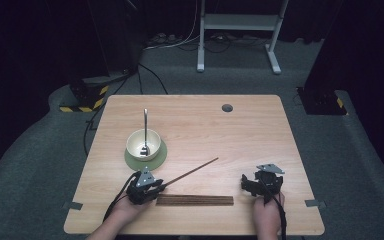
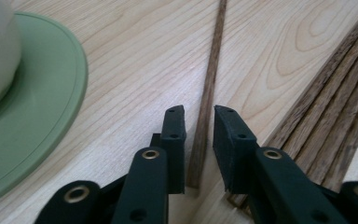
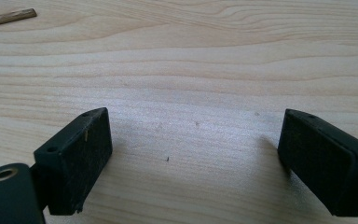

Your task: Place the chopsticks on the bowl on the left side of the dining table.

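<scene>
Between my left gripper's (image 2: 199,116) nearly closed jaws lies 1 chopstick (image 2: 208,88), unclamped; my right gripper (image 3: 193,154) gapes wide.

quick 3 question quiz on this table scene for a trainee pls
1. True or false: the spoon stands in the bowl.
2. What lies between the jaws of the left gripper? A) a single chopstick B) a fork C) a cup
3. What is under the bowl?

Key
1. True.
2. A; the jaws sit either side of it, with a slight gap showing.
3. A green plate on the table. The right gripper stands open over bare wood.
</scene>
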The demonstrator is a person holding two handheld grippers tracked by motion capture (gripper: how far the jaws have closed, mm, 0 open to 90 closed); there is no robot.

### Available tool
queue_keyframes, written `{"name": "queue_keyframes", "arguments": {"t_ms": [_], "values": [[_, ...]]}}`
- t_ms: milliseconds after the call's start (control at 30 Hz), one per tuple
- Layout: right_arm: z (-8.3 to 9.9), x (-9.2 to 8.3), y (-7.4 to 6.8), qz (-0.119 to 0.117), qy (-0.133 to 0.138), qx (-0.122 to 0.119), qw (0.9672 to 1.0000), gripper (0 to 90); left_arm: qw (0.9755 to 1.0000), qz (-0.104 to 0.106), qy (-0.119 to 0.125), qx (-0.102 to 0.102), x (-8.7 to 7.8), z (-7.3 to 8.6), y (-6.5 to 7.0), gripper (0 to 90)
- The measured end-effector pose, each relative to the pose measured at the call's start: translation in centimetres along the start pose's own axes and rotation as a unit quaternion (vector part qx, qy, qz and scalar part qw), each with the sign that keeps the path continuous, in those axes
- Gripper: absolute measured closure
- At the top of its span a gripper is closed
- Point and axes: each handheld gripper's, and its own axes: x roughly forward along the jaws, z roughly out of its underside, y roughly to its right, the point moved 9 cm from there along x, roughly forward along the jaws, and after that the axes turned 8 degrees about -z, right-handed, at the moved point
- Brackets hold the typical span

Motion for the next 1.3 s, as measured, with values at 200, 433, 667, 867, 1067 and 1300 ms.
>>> {"name": "queue_keyframes", "arguments": {"t_ms": [200, 433, 667, 867, 1067, 1300], "values": [[0.0, 0.0, -0.1, -0.001, 0.000, 0.000, 1.0000, 10.0, 1.0000, 0.004, 0.004, 0.006, 0.1, -0.2, 0.4, 81.6], [0.0, 0.0, -0.1, -0.001, 0.000, 0.000, 1.0000, 10.0, 1.0000, 0.008, 0.001, -0.006, 0.1, -0.1, 0.2, 83.4], [0.0, 0.0, -0.1, -0.002, -0.001, -0.001, 1.0000, 9.9, 0.9995, 0.002, 0.023, -0.022, -0.8, -0.7, -0.4, 83.6], [0.0, 0.0, -0.1, -0.002, 0.000, -0.001, 1.0000, 9.9, 0.9988, 0.000, 0.040, -0.029, -1.5, -1.3, -0.6, 83.6], [0.0, 0.0, -0.2, -0.002, 0.001, -0.004, 1.0000, 9.9, 0.9975, -0.004, 0.058, -0.039, -2.2, -1.8, -1.0, 83.7], [0.0, 0.0, -0.2, -0.003, -0.001, 0.000, 1.0000, 10.0, 0.9959, -0.007, 0.079, -0.044, -3.1, -2.4, -1.5, 83.7]]}}
